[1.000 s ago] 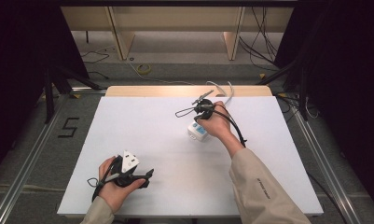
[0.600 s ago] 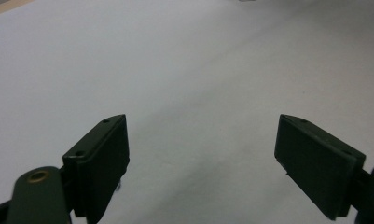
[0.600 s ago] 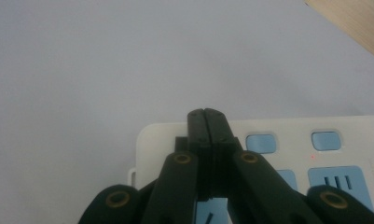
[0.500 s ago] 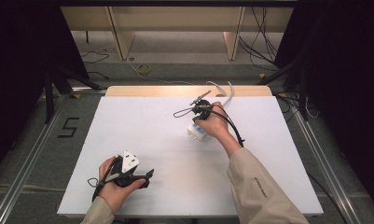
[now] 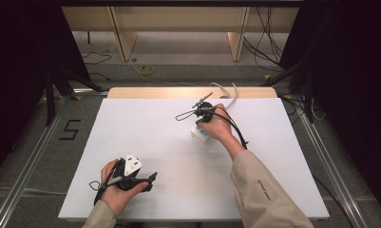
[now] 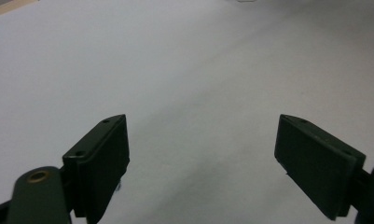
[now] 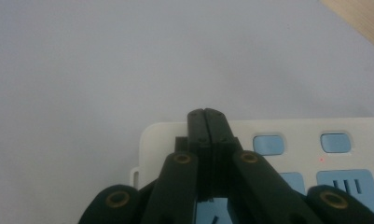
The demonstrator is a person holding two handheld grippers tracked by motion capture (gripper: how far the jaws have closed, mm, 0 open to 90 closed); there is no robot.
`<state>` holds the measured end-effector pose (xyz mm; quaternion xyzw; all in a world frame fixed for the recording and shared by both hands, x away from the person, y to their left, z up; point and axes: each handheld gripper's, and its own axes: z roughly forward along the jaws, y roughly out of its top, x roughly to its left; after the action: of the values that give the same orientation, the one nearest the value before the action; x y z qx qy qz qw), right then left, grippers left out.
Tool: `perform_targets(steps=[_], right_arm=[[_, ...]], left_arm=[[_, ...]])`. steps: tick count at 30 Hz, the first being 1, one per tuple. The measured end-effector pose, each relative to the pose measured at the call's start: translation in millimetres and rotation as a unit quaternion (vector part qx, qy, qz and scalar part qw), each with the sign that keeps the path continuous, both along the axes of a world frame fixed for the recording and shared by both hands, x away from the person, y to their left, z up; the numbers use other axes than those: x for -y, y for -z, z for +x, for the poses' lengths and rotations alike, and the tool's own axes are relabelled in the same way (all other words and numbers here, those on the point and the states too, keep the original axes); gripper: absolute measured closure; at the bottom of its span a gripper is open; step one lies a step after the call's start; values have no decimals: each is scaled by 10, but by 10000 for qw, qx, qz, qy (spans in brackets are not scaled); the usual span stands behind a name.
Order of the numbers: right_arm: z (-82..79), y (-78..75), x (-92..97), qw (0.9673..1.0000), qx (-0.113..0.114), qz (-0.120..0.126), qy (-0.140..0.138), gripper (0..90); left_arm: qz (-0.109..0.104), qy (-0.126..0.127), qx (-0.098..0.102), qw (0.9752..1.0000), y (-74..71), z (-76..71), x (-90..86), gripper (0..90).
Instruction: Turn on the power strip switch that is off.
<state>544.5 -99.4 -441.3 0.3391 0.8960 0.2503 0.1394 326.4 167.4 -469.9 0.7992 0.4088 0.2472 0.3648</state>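
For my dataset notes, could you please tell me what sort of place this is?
Probably a lab recording station: a white table in a dark enclosure, aluminium rails on the floor beside a taped "5", and loose cables behind.

White table (image 5: 145, 123) with white-and-blue power strip (image 5: 199, 135), white cable (image 5: 228, 92).

Left hand-held gripper (image 5: 152, 178) sits low at the near edge, gripped in the left hand (image 5: 117, 190), jaws spread wide and pointing right along the surface. Right forearm (image 5: 264, 190) stretches forward in a beige sleeve toward the middle. Right hand (image 5: 216, 126) wraps the right hand-held gripper (image 7: 206, 114), tilted downward, its jaws pressed flat together with nothing between them.
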Motion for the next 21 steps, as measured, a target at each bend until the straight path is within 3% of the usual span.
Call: perform_targets(steps=[21], right_arm=[[15,12,-16,9999,-98,-65,21,900]], left_arm=[[8,4,-1,10000,4,2,-2,176]])
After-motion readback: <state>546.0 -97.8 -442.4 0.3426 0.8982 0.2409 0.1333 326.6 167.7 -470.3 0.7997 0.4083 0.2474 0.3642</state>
